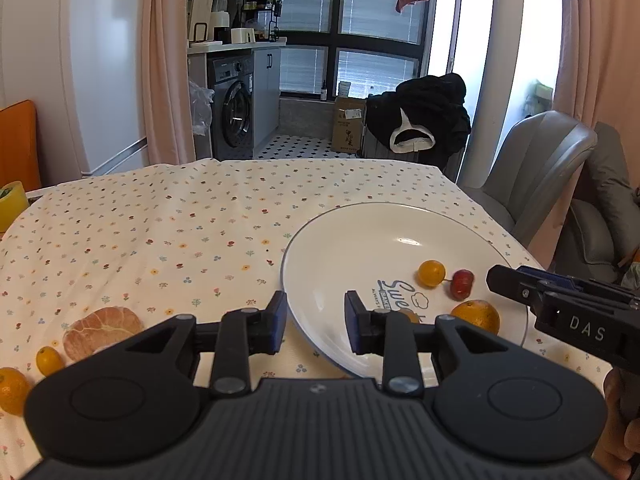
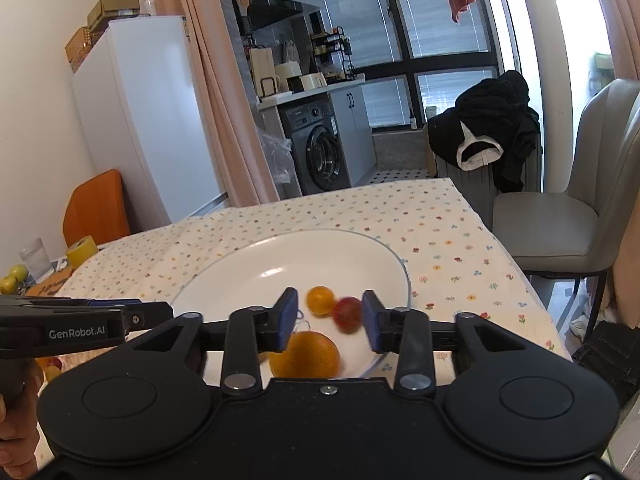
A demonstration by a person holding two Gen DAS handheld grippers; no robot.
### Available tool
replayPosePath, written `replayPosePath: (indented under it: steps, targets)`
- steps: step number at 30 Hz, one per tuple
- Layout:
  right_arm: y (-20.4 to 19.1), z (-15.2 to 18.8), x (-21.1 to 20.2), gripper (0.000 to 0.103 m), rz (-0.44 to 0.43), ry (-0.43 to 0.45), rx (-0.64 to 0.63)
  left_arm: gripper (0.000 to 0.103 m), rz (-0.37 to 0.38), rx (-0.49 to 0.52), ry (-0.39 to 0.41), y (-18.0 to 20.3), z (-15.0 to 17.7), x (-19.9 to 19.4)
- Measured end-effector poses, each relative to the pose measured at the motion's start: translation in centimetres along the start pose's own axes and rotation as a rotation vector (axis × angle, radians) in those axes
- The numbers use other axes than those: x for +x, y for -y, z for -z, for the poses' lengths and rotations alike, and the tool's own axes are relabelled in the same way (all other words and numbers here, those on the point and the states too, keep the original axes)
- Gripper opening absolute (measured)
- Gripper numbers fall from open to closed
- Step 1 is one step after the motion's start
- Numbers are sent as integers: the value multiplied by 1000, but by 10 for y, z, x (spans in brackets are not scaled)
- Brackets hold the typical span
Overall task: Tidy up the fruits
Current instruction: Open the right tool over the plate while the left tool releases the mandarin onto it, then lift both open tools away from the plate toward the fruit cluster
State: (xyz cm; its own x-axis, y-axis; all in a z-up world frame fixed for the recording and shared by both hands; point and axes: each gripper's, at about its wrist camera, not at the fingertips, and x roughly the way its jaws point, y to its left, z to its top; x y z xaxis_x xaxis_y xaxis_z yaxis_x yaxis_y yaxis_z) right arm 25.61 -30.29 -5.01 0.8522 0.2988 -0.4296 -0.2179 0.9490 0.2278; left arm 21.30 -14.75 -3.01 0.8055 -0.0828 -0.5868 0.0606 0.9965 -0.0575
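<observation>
Writing on plate: the white plate [image 1: 400, 232] carries blue script starting "Swe…" with small capitals beneath — partly hidden behind the left hand-held gripper [image 1: 316, 322].
Writing on tools: "DAS" on the right hand-held gripper [image 1: 560, 304] seen from the left wrist; "GenRobot.AI" on the left one in the right wrist view.
Left hand-held gripper: fingers apart, empty, straddling the plate's near rim.
Right hand-held gripper [image 2: 330, 322]: fingers apart, empty, over the plate.
Fruit on plate: orange [image 2: 306, 354], small yellow-orange fruit [image 2: 320, 300], small red fruit [image 2: 347, 314].
Left wrist only: peeled citrus segment [image 1: 102, 330], small yellow fruit [image 1: 49, 360] and another orange [image 1: 12, 390] on the flowered cloth [image 1: 160, 232] of the counter.
Right wrist only: a glass [image 2: 35, 258] and green fruits [image 2: 12, 278] at the far left.
</observation>
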Motion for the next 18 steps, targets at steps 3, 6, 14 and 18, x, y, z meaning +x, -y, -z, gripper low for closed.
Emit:
replayPosePath:
  steps: [3, 6, 14, 18]
  targets:
    - [-5, -2, -6, 55, -4, 18, -8, 43, -2, -12, 14, -5, -1, -9]
    - [-9, -5, -10, 62, -20, 27, -8, 55, -9, -26, 33, -10, -2, -19]
    - [-14, -9, -26, 94, -84, 61, 6, 80, -42, -64, 97, -24, -5, -50]
    - [-4, -15, -33, 102, -126, 75, 59, 87, -84, -74, 145, -33, -5, -69]
